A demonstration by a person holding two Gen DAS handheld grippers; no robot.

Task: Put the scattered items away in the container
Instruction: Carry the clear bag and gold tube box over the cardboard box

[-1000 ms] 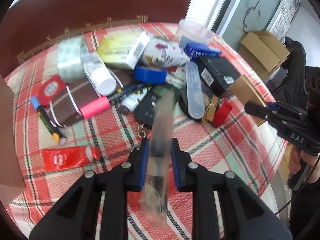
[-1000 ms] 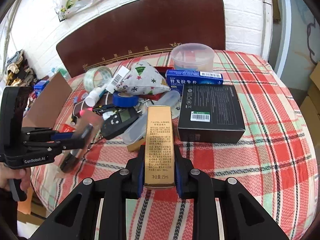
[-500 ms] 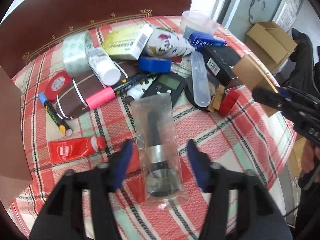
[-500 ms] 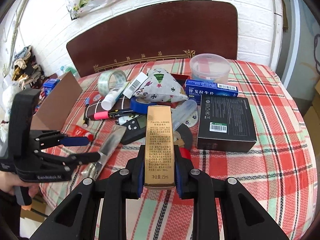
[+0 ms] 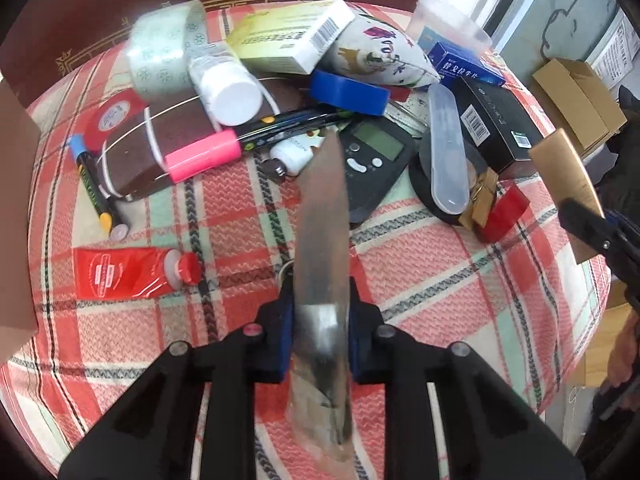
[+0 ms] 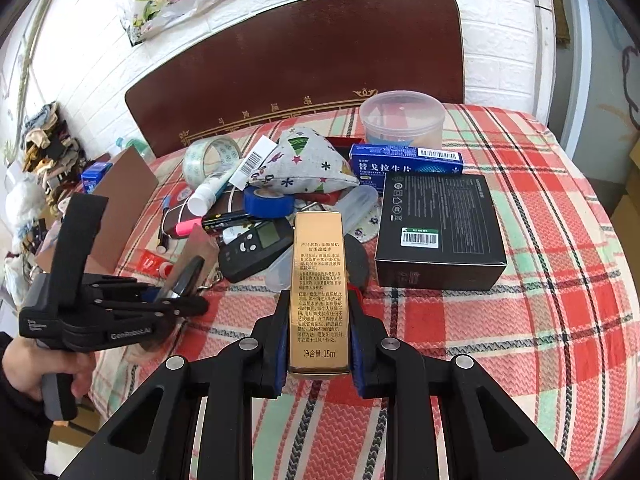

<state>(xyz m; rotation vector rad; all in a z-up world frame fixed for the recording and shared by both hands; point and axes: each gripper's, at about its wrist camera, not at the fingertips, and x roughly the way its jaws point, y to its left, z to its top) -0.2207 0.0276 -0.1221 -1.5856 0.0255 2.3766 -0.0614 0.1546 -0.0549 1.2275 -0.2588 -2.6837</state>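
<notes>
Left tongs are closed on a clear plastic packet, held above the plaid surface near the red tube. Right tongs are clamped on a gold box, beside the black box

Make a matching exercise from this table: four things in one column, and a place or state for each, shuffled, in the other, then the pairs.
Things:
1. gold box
2. clear packet
3. blue tape roll
4. red tube

Places or states:
A. lying on the checked cloth, cap pointing toward the left tongs
B. clamped in the right tongs
C. in the pile, just in front of the patterned pouch
D. clamped in the left tongs

Pairs: 1-B, 2-D, 3-C, 4-A
</notes>
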